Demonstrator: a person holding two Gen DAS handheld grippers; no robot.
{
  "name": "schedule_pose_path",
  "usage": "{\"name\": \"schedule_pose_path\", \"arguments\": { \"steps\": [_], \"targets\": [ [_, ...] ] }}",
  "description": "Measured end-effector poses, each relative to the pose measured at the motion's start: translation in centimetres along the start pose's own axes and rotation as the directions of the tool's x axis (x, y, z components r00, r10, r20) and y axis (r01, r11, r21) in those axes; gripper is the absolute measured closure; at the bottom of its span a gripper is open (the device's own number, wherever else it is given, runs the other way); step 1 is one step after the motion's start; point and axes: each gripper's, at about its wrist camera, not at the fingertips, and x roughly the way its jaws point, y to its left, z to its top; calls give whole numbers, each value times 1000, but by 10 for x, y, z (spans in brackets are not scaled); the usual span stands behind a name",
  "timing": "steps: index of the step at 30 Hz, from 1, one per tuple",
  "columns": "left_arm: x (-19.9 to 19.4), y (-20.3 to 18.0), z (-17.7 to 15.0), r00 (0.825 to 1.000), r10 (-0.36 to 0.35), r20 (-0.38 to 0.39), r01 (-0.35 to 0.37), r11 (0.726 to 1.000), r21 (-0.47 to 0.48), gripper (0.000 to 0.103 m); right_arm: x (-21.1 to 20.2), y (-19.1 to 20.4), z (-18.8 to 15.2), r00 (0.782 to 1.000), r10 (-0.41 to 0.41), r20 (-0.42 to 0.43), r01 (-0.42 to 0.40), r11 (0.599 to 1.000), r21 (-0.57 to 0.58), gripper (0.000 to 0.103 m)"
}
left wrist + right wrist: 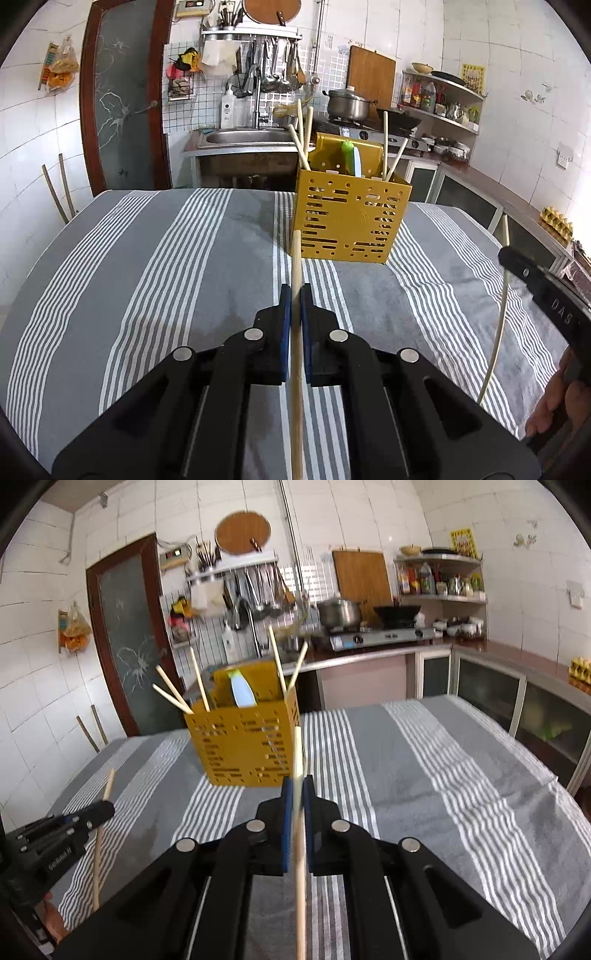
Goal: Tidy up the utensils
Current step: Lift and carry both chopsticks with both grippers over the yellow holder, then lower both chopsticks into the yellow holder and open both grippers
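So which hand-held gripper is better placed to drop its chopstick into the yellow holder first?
Probably the left hand-held gripper: its chopstick points almost straight at the yellow holder. From the right hand-held gripper, the holder sits off to the left. Both are shut on chopsticks, so the margin is small.

left gripper clamping chopstick; yellow holder beyond

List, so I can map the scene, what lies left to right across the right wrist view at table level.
Left gripper clamping a wooden chopstick → yellow perforated utensil holder → pale chopstick in the right gripper → grey striped tablecloth.
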Motion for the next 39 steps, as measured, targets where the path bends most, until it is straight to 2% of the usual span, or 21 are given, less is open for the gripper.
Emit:
{"name": "schedule_pose_path", "arguments": {
  "steps": [7,14,22,32,39],
  "targets": [
    [-16,3,-9,997,16,69,-16,1000,6,99,-10,10,-3,999,-25,30,26,999,-30,97],
    [-29,5,-3,992,27,122,-28,1000,13,99,-19,18,-4,997,-48,62,52,997,-63,97],
    [-38,5,6,987,21,161,-23,1000,16,99,-27,18,2,995,-44,89,50,997,-63,97],
    [-36,1,10,985,14,173,-18,1000,20,99,-22,23,8,994,-32,104,40,997,-73,97],
    [-43,-8,29,976,5,218,-15,999,44,99,-23,25,28,990,-22,138,32,997,-73,97]
  ]
}}
